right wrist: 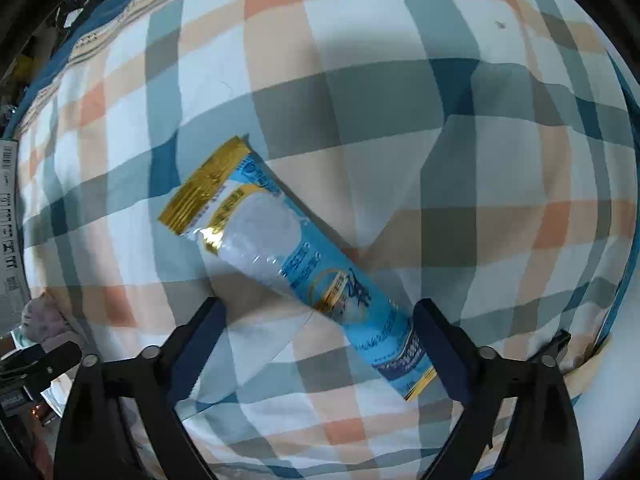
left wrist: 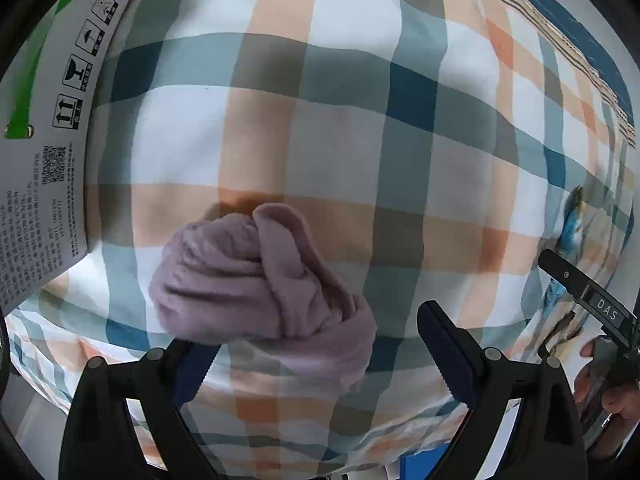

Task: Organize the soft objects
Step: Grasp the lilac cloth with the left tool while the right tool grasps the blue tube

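While hovering over the plaid bedding, left gripper with fingers spread wide apart, clamped on nothing. Bunched mauve towel lying on the bedding just ahead of the left finger and partly between the two, lower edge overlapping that finger's tip in the view; whether touching or not, cannot tell. White printed carton with handling symbols and a green stripe along the far left, pressed against the bedding. Blue striped border at upper right. Part of the other gripper's black body at the right edge, held in a hand.

In the right wrist view, right gripper likewise with fingers set wide apart, gripping nothing. Blue and white tissue packet with gold ends lying diagonally on the plaid bedding, upper end toward the left, lower end reaching in between the fingers and close beside the right one. Mauve towel glimpsed at the far left edge, well apart from the packet, next to the left gripper's black body
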